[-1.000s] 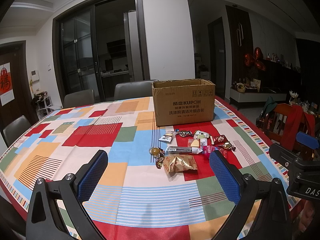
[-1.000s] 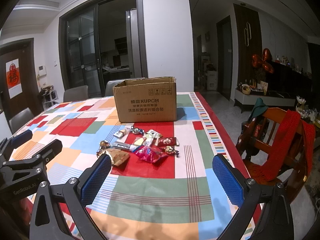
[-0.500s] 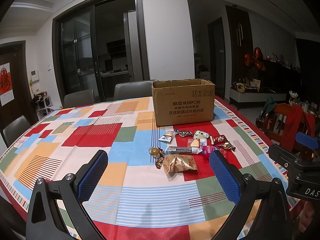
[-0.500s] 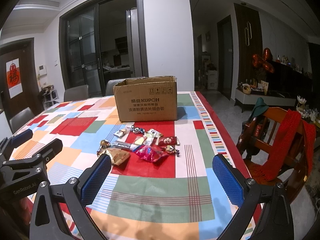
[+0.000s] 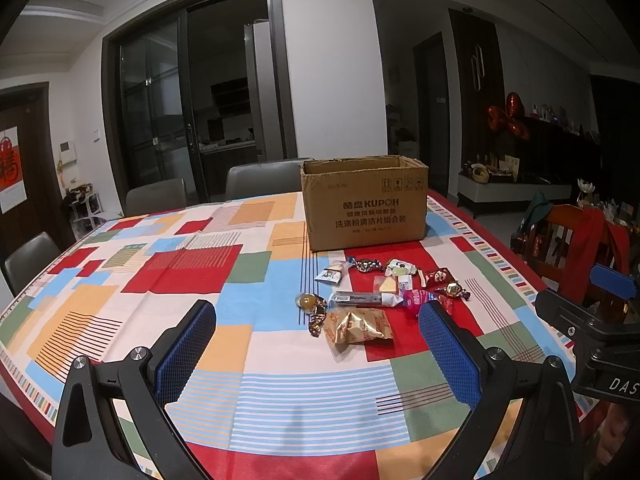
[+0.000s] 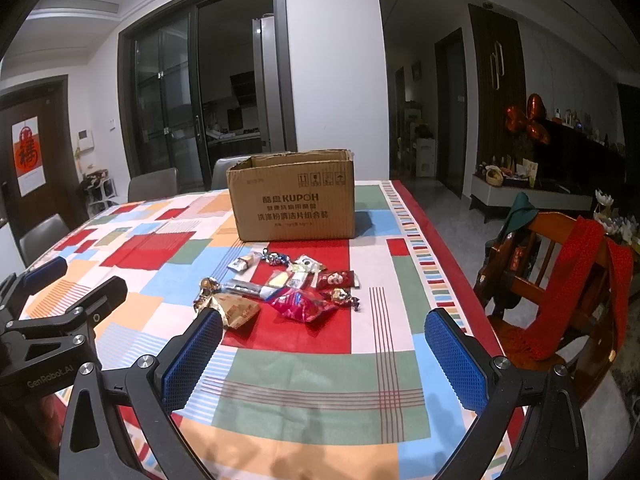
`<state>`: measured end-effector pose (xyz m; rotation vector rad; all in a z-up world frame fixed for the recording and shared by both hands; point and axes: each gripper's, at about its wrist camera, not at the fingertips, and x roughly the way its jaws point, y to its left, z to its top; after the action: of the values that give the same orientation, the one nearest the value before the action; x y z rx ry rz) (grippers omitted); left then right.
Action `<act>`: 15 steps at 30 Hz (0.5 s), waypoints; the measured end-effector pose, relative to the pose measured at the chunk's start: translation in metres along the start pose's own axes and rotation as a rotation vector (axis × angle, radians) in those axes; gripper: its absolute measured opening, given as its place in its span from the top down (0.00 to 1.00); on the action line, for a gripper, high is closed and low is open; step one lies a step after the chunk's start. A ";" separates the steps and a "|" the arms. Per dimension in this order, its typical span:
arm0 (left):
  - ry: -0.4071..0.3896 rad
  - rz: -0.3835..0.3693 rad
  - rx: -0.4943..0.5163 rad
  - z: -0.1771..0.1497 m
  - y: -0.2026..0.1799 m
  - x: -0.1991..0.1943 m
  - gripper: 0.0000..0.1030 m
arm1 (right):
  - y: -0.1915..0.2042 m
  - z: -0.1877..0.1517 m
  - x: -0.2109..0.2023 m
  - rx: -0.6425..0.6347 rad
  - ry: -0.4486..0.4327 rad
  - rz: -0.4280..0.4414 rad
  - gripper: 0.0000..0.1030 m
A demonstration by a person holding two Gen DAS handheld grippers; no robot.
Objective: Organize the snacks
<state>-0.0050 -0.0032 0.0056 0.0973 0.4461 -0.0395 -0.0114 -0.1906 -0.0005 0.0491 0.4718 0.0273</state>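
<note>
1. Left claw spread, empty, hovering above the table; gold snack packet just ahead.
2. Right claw spread, empty; red snack packet ahead.
3. Beyond the snack pile, open cardboard box, probably the destination.

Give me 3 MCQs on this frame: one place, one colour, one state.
1. The snack pile lies where relative to the cardboard box?
A. inside it
B. in front of it, on the tablecloth
C. behind it
2. Pad colour on the tongs?
A. blue
B. yellow
C. white
3. State of the left tongs and right tongs?
A. both shut on snacks
B. one holds the box
C. both open, empty

Key: B, wrappers sit on the cloth nearer the cameras than the box; A, blue textured pads; C, wide gaps with nothing between.
</note>
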 end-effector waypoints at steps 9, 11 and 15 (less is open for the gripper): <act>0.032 -0.017 0.012 -0.002 -0.006 0.007 0.00 | -0.004 -0.014 0.019 -0.004 0.013 0.011 0.01; 0.044 -0.022 0.017 -0.003 -0.008 0.015 0.00 | -0.004 -0.017 0.025 -0.005 0.025 0.017 0.01; 0.068 -0.035 0.020 -0.005 -0.009 0.028 0.00 | -0.010 -0.015 0.036 -0.004 0.050 0.033 0.01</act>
<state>0.0172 -0.0119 -0.0114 0.1104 0.5150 -0.0757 0.0144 -0.1989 -0.0309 0.0527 0.5211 0.0616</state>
